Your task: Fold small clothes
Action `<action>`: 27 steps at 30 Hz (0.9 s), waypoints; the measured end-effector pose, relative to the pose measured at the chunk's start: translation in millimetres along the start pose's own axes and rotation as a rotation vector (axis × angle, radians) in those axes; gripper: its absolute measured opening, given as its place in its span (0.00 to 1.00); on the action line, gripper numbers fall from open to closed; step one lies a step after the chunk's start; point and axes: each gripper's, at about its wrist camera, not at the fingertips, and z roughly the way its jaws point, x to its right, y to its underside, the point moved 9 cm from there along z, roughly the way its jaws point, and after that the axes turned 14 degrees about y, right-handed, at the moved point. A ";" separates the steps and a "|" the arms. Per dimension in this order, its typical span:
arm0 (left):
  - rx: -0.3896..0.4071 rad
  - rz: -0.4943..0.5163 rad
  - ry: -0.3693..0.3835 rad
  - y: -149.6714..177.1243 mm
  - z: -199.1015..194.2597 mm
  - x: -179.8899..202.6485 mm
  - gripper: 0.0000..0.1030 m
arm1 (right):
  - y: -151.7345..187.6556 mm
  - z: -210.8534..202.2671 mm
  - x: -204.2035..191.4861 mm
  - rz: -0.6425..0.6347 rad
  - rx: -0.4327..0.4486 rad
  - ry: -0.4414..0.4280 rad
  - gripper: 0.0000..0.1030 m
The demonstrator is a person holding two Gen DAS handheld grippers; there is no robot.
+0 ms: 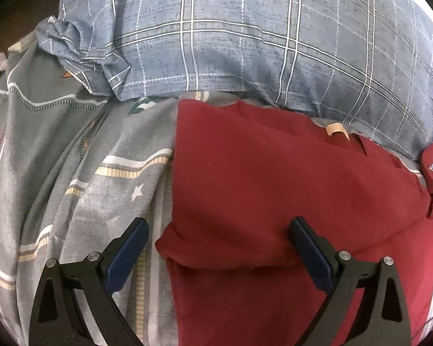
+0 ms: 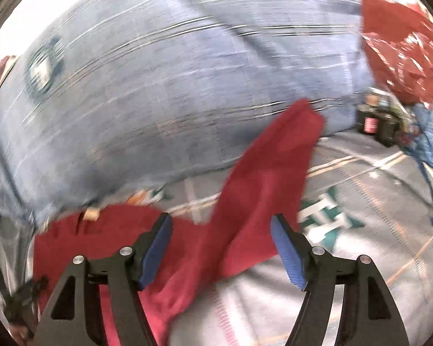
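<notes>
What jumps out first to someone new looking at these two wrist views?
The dark red garment dominates, spread on the grey patterned bedsheet in front of a blue plaid pillow. In the blurred right wrist view one part of it stretches out toward the pillow. Both hand-held grippers, left and right, stand open over the red cloth, pinching nothing.

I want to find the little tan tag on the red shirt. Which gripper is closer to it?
Probably the right gripper: the tan tag sits just beyond its open fingers. The left gripper hangs over the red shirt's near fold, the tag across the cloth.
</notes>
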 end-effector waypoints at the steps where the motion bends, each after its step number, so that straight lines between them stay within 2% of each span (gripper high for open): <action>1: 0.003 0.010 -0.006 0.1 -0.2 1.0 0.96 | -5.5 5.2 3.6 0.015 -0.003 0.001 0.70; 8: -0.006 0.040 -0.022 -1.8 0.6 2.6 0.95 | -31.9 74.8 8.8 0.125 -0.106 0.015 0.72; 9: -0.007 0.041 -0.022 -1.9 0.7 2.4 0.95 | -31.1 84.1 6.1 0.108 -0.136 0.031 0.72; 13: -0.025 0.052 -0.031 -0.9 4.5 2.6 0.95 | -39.6 121.1 2.4 0.094 -0.164 0.143 0.72; 18: -0.035 0.051 -0.031 -2.0 6.6 1.4 0.95 | -39.1 148.9 -0.4 0.091 -0.194 0.191 0.72; 19: -0.036 0.047 -0.028 -2.0 7.2 0.9 0.95 | -37.4 153.9 0.2 0.079 -0.203 0.199 0.68; 20: -0.040 0.044 -0.030 -1.9 7.1 0.6 0.95 | -36.5 155.6 1.8 0.080 -0.204 0.199 0.51; 21: -0.039 0.041 -0.029 -2.2 7.0 0.3 0.95 | -36.1 155.7 3.0 0.080 -0.200 0.197 0.39; 22: -0.041 0.039 -0.030 -2.2 6.8 -0.1 0.95 | -35.3 154.0 3.6 0.073 -0.196 0.179 0.19; 23: -0.045 0.037 -0.033 -2.2 6.7 -0.5 0.95 | -34.7 153.5 4.0 0.070 -0.195 0.168 0.08; 27: -0.020 0.010 -0.021 -8.2 -2.1 -0.7 0.95 | -38.9 123.6 4.9 0.052 -0.140 0.089 0.07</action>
